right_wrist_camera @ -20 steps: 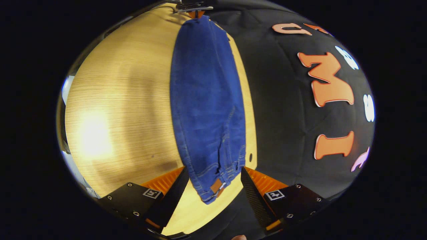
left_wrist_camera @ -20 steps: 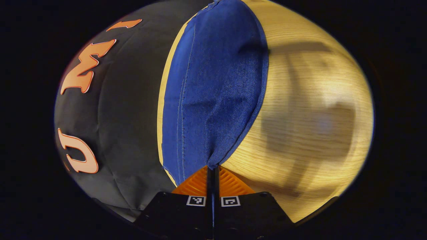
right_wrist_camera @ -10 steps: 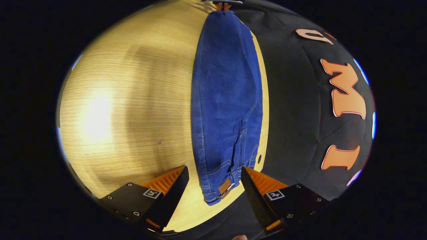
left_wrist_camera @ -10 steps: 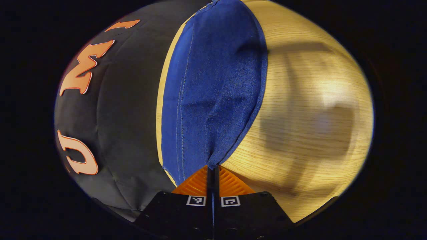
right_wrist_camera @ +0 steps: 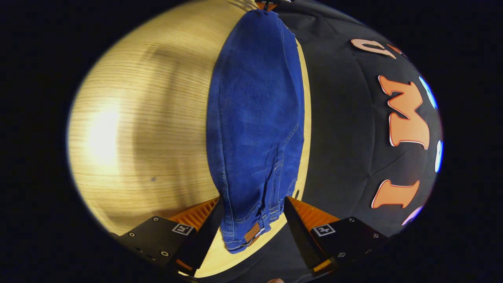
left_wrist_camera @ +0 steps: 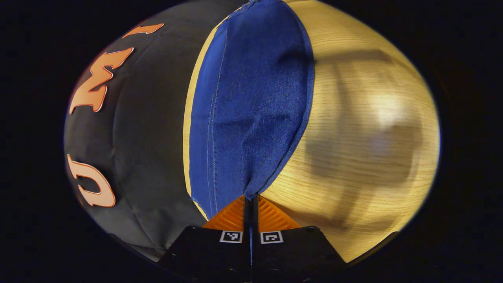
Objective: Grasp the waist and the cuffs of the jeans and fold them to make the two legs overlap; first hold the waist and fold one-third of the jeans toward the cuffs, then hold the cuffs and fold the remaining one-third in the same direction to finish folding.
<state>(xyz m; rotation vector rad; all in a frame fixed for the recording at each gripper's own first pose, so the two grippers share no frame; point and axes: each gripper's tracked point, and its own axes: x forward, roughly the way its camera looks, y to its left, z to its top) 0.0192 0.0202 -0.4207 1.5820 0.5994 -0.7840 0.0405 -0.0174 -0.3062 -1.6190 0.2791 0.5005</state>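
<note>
Blue jeans (left_wrist_camera: 251,106) lie lengthwise along the far edge of the wooden table (left_wrist_camera: 365,129), the two legs stacked one on the other. My left gripper (left_wrist_camera: 250,198) is shut on the cuff end, and the cloth puckers where it meets the fingertips. In the right gripper view the jeans (right_wrist_camera: 255,118) run away from me, and the waist with its leather patch (right_wrist_camera: 251,232) lies between the spread fingers of my open right gripper (right_wrist_camera: 253,204). The other gripper (right_wrist_camera: 269,4) shows at the far end of the jeans, at the cuffs.
The black booth wall (left_wrist_camera: 141,129) rises right behind the table's far edge, close to the jeans. Bare wood (right_wrist_camera: 137,137) stretches wide on the near side of the jeans, with shadows of the grippers on it.
My right gripper has shifted sideways and drawn closer, so the waist now sits deeper between its open fingers. The left gripper has stayed put, still clamped on the cuffs.
</note>
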